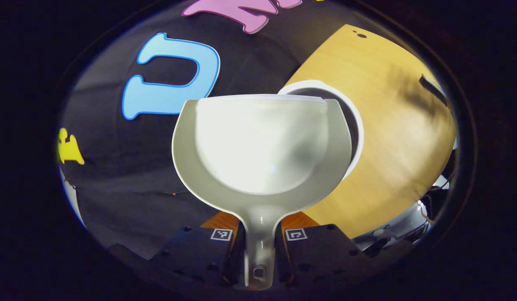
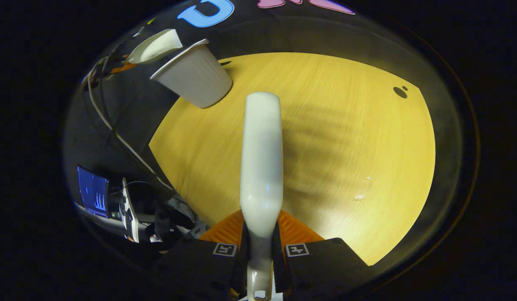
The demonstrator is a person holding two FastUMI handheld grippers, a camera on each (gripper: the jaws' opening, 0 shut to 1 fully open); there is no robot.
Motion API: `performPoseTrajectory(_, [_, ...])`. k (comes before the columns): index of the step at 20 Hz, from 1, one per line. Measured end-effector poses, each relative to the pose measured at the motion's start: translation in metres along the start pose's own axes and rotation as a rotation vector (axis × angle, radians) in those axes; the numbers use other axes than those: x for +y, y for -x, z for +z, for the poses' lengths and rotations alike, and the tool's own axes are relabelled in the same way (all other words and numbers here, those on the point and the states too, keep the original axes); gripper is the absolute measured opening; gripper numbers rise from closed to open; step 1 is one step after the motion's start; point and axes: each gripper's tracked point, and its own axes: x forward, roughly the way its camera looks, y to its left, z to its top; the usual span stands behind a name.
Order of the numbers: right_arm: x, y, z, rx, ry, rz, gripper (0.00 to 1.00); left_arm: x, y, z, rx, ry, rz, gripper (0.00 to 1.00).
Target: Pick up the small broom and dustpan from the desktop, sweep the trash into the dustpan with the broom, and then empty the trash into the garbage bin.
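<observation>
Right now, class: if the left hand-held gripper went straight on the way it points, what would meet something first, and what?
The dustpan clamped in the left hand-held gripper leads. Its front edge hangs by the white bin's rim on the table, so that rim probably comes first, though depth is unclear.

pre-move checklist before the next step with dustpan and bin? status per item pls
1. Left gripper jaws clamp the dustpan handle: ok.
2. Right gripper jaws clamp the broom handle: ok.
3. Dustpan lip over the garbage bin opening: ok.
4. Dustpan emptied, no trash visible in it: ok.
5. Trash landed inside bin: cannot tell.
6. Desktop free of leftover trash: cannot tell, small pale marks remain.
</observation>
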Motion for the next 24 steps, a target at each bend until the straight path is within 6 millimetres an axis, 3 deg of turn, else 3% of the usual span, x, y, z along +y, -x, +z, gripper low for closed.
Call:
performPoseTrajectory(2, [-0.010,0.003,0.003,-0.043,-0.013,-0.086,0.28,-0.014,0.006,0.018,-0.122,0.075,-0.051,0.29])
performPoseTrajectory(6, [0.003,0.007,-0.006,-0.092,-0.074,-0.149,0.28,-0.081,0.022,0.056,-0.335,0.148,-0.201,0.29])
performPoseTrajectory(10, [-0.008,0.015,-0.025,-0.109,-0.168,-0.209,0.31,-0.182,0.013,0.065,-0.354,0.245,-0.377,0.30])
performPoseTrajectory(12, [-0.017,0.014,-0.031,-0.114,-0.209,-0.249,0.28,-0.232,0.006,0.067,-0.340,0.320,-0.454,0.30])
performPoseTrajectory(15, [-0.025,-0.002,-0.037,-0.105,-0.265,-0.284,0.24,-0.294,-0.020,0.062,-0.262,0.476,-0.552,0.29])
performPoseTrajectory(18, [-0.025,-0.029,-0.039,-0.051,-0.239,-0.322,0.32,-0.333,-0.063,0.059,-0.175,0.598,-0.588,0.30])
performPoseTrajectory(20, [-0.018,-0.046,-0.034,-0.024,-0.225,-0.332,0.28,-0.360,-0.085,0.054,-0.098,0.647,-0.609,0.30])
performPoseTrajectory(24, [-0.009,-0.079,-0.009,0.004,-0.239,-0.315,0.28,-0.386,-0.105,0.037,0.009,0.701,-0.639,0.31])
